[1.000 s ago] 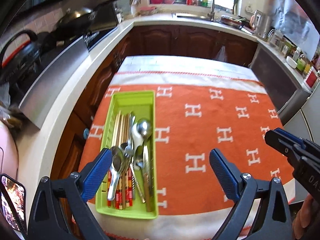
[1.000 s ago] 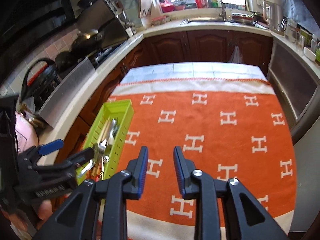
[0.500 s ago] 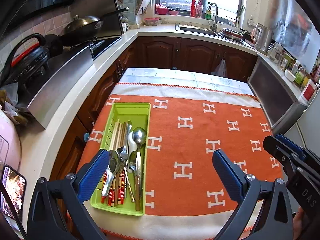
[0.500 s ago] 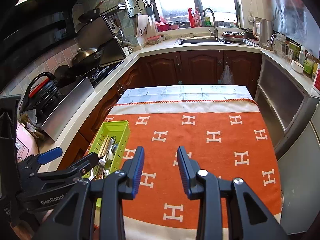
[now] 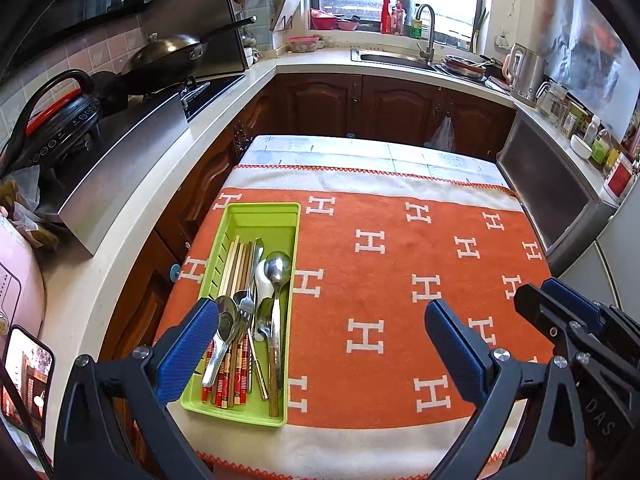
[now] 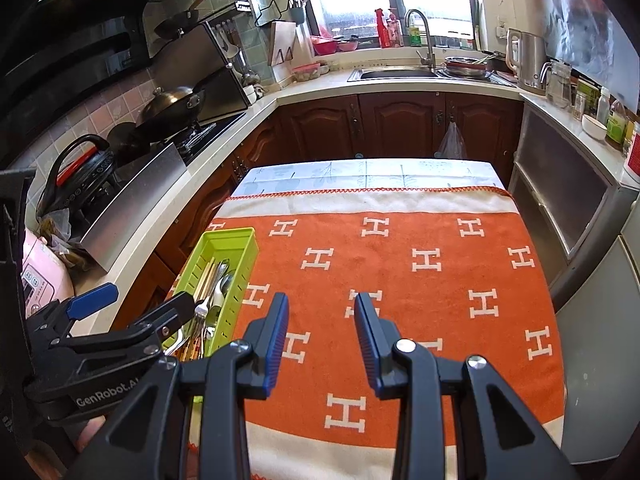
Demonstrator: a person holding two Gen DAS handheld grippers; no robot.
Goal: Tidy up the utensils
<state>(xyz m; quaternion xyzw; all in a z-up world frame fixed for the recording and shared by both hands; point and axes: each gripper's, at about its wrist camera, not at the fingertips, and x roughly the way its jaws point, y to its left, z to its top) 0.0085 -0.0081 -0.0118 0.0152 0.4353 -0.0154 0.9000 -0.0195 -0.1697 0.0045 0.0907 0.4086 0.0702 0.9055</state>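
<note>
A lime-green utensil tray [image 5: 262, 212] lies on the left side of the orange cloth. It holds spoons [image 5: 278, 266], a fork [image 5: 248, 304] and chopsticks [image 5: 232, 264], all lengthwise. The tray also shows in the right wrist view [image 6: 230, 240]. My left gripper [image 5: 320, 338] is wide open and empty, held above the table's near edge, its left finger over the tray's near end. My right gripper [image 6: 321, 334] is open and empty, above the cloth right of the tray. The right gripper also appears in the left wrist view [image 5: 560, 312].
The table is covered by an orange cloth with white H marks [image 5: 400, 248]. A counter with a stove, wok [image 5: 168, 50] and pressure cooker [image 5: 60, 116] runs along the left. A sink [image 5: 396, 58] is at the back. A phone [image 5: 24, 376] lies at the near left.
Both grippers have pulled back and up from the table, so more of the kitchen shows. The right gripper has opened wider. The tray and utensils have not moved.
</note>
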